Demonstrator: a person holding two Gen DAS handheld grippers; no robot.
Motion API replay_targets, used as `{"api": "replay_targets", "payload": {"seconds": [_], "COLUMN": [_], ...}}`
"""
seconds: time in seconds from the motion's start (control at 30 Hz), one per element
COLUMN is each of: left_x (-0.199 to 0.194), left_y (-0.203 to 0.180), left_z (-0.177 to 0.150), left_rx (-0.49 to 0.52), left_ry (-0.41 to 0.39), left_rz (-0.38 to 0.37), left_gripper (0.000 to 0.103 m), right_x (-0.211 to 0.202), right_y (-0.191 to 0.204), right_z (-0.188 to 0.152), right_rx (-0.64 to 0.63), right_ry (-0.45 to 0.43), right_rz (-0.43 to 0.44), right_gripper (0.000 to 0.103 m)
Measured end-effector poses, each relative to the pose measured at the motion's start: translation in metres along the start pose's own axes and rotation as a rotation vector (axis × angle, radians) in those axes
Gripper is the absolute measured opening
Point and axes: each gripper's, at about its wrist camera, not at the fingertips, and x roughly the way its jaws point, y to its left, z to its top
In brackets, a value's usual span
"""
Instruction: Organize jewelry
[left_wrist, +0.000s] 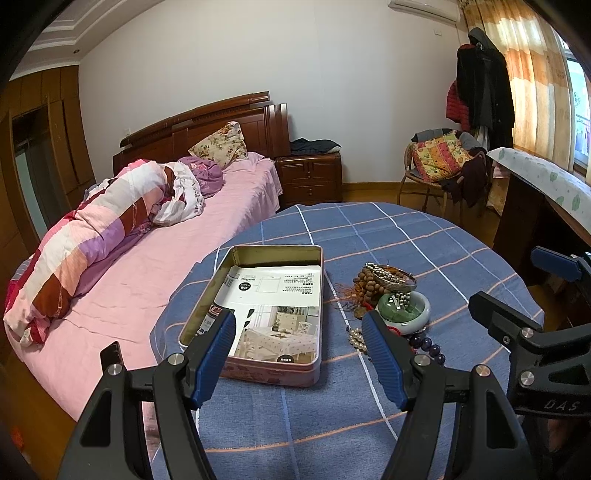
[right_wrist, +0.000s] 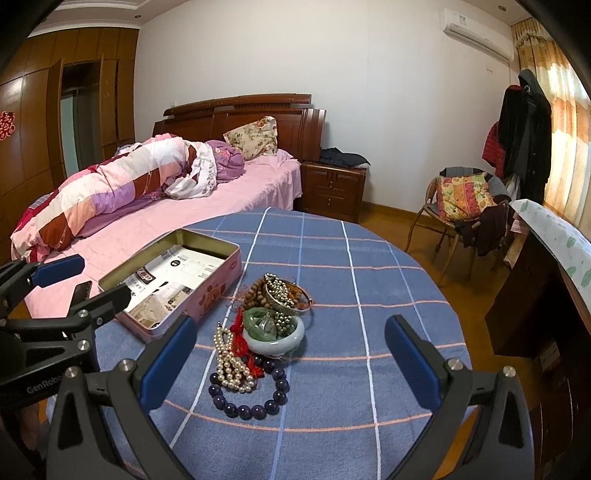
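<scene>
An open pink tin box (left_wrist: 258, 373) (right_wrist: 218, 295), lined with a printed leaflet, sits on the blue checked tablecloth. Right of it lies a jewelry pile: a pearl strand (right_wrist: 231, 363) (left_wrist: 356, 338), a dark purple bead bracelet (right_wrist: 245, 408) (left_wrist: 430, 345), a jade bangle (right_wrist: 258, 321) in a pale bowl (right_wrist: 275, 345) (left_wrist: 421, 314), brown wooden beads (right_wrist: 258, 290) (left_wrist: 367, 284) and a metal bangle (right_wrist: 286, 301) (left_wrist: 397, 278). My left gripper (left_wrist: 299, 354) is open, empty, over the tin's near edge. My right gripper (right_wrist: 291, 363) is open, empty, straddling the pile from the near side.
The round table (right_wrist: 388, 280) stands beside a bed with a pink sheet (right_wrist: 221, 206). A wooden nightstand (right_wrist: 334, 190), a wicker chair with cushions and clothes (right_wrist: 463, 206) and a dark desk (right_wrist: 535, 295) at the right surround it.
</scene>
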Motion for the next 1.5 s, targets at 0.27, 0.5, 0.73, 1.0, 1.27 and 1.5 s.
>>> {"api": "replay_targets", "payload": {"seconds": [0.27, 0.5, 0.73, 1.0, 1.27, 1.5], "left_x": [0.001, 0.004, 0.006, 0.009, 0.019, 0.04], "left_y": [0.0, 0.0, 0.001, 0.0, -0.002, -0.01], "left_z": [-0.001, -0.002, -0.004, -0.005, -0.006, -0.002], "left_rx": [0.002, 0.006, 0.008, 0.007, 0.005, 0.024], "left_ry": [0.002, 0.011, 0.015, 0.023, 0.038, 0.057], "left_rz": [0.001, 0.005, 0.008, 0.009, -0.009, -0.012], "left_gripper": [0.071, 0.071, 0.071, 0.071, 0.071, 0.071], "right_x": [0.002, 0.004, 0.006, 0.009, 0.019, 0.036], "right_y": [0.0, 0.0, -0.002, -0.005, -0.016, -0.033], "right_z": [-0.001, -0.003, -0.004, -0.004, -0.008, -0.013], "right_rx": [0.003, 0.003, 0.007, 0.011, 0.023, 0.044], "right_ry": [0.008, 0.018, 0.029, 0.037, 0.059, 0.098], "right_rz": [0.002, 0.004, 0.007, 0.004, -0.012, -0.048], "right_gripper": [0.103, 0.103, 0.103, 0.103, 0.103, 0.103]}}
